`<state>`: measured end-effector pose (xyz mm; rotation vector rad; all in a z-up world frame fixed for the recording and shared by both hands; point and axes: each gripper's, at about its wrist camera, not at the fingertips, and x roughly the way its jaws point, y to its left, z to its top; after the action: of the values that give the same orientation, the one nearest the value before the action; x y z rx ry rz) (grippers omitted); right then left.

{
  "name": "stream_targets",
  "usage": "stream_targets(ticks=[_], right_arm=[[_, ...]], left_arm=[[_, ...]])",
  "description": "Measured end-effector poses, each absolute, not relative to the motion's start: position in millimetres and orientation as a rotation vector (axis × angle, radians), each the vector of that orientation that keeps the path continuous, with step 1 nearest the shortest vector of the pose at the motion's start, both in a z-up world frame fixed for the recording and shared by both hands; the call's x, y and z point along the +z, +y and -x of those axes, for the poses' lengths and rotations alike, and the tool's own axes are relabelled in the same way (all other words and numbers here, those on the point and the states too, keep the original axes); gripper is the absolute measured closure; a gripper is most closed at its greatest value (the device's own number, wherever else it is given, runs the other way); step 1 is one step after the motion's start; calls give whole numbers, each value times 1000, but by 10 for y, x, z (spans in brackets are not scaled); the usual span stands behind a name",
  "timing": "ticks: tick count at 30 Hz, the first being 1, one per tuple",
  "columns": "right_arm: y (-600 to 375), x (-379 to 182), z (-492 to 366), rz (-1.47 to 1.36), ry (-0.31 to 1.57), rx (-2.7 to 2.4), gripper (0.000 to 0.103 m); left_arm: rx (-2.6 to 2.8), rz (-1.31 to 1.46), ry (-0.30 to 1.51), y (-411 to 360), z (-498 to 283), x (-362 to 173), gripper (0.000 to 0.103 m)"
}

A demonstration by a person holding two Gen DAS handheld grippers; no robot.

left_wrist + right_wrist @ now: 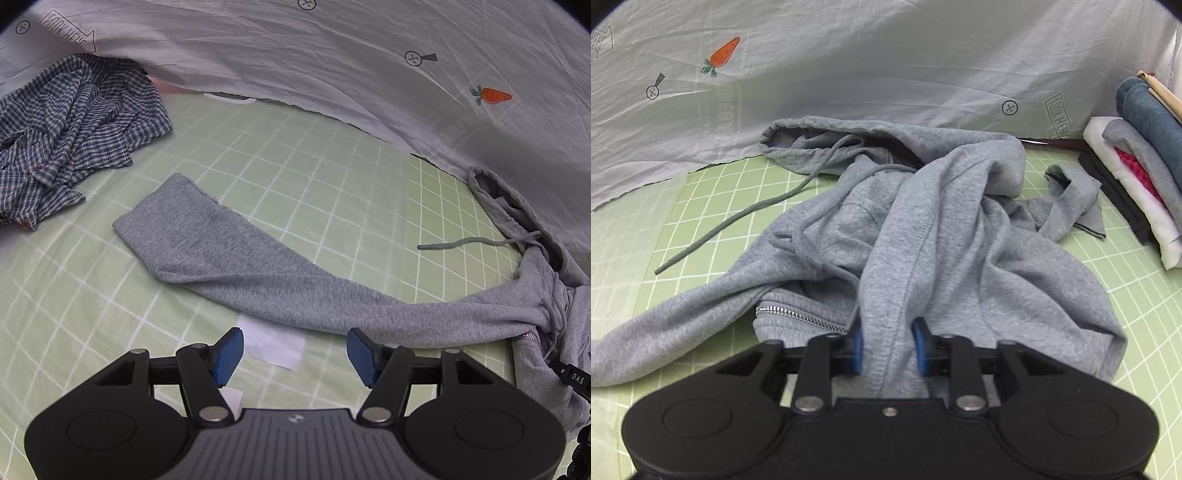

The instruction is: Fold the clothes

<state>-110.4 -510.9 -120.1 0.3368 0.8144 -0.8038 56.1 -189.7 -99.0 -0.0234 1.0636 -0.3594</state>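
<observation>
A grey zip hoodie [945, 243] lies crumpled on the green checked sheet [713, 192], hood at the back, drawstring [738, 218] trailing left. My right gripper [888, 349] is shut on a fold of the hoodie's body near its front edge. In the left wrist view one grey sleeve [236, 258] stretches out flat to the left, the rest of the hoodie [546, 295] bunched at right. My left gripper [295, 350] is open and empty, just in front of the sleeve's near edge.
A crumpled blue checked shirt [70, 133] lies at the far left. A white printed sheet [332, 66] hangs along the back. A stack of folded clothes [1141, 158] sits at the far right. A white paper patch [273, 343] lies between the left fingers.
</observation>
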Motion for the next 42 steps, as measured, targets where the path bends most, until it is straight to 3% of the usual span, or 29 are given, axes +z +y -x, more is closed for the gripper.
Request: stream_targets(ticks=[1, 3, 12, 13, 14, 15, 21, 24, 26, 27, 28, 30, 32, 34, 40, 42], right_arm=[[-5119, -1147, 1192, -349, 792, -790, 91], [-5138, -1039, 1369, -373, 748, -762, 93], [-5451, -183, 2264, -381, 474, -720, 94], [-5522, -133, 2355, -380, 450, -728, 100], [-5593, -83, 2445, -378, 426, -735, 99], [-5680, -60, 2525, -361, 417, -747, 103], [-6185, -214, 2779, -340, 489, -764, 103], [-6332, -427, 2822, -386, 549, -754, 95], [-6359, -545, 2831, -412, 570, -731, 78], [-6361, -595, 2834, -422, 573, -718, 60], [-6348, -633, 2824, -423, 572, -705, 54], [-6355, -698, 2793, -442, 575, -673, 54], [-6352, -737, 2758, -474, 561, -615, 47], [-6335, -763, 2709, -485, 551, -554, 32], [-6199, -946, 2491, -415, 676, -501, 29], [-6196, -984, 2525, -409, 697, -518, 36]], left_arm=[[-360, 21, 1065, -1905, -523, -992, 40], [-361, 21, 1071, -1935, -444, -1005, 40], [-424, 6, 1078, -2490, 2, -1033, 40], [-440, -4, 1078, -2599, 61, -1045, 39], [-457, -16, 1079, -2711, 116, -1063, 37], [-478, -27, 1082, -2827, 172, -1087, 36], [-624, -111, 1102, -3492, 563, -1259, 30], [-622, -32, 1146, -3627, 601, -1342, 30], [-602, 77, 1172, -3625, 563, -1368, 30], [-588, 141, 1181, -3599, 533, -1373, 29], [-572, 208, 1189, -3568, 498, -1377, 29], [-543, 326, 1201, -3499, 428, -1383, 26], [-522, 402, 1217, -3463, 363, -1409, 25], [-506, 458, 1243, -3465, 285, -1460, 23], [-425, 507, 1300, -3567, 117, -1646, 28], [-406, 492, 1282, -3576, 79, -1639, 57]])
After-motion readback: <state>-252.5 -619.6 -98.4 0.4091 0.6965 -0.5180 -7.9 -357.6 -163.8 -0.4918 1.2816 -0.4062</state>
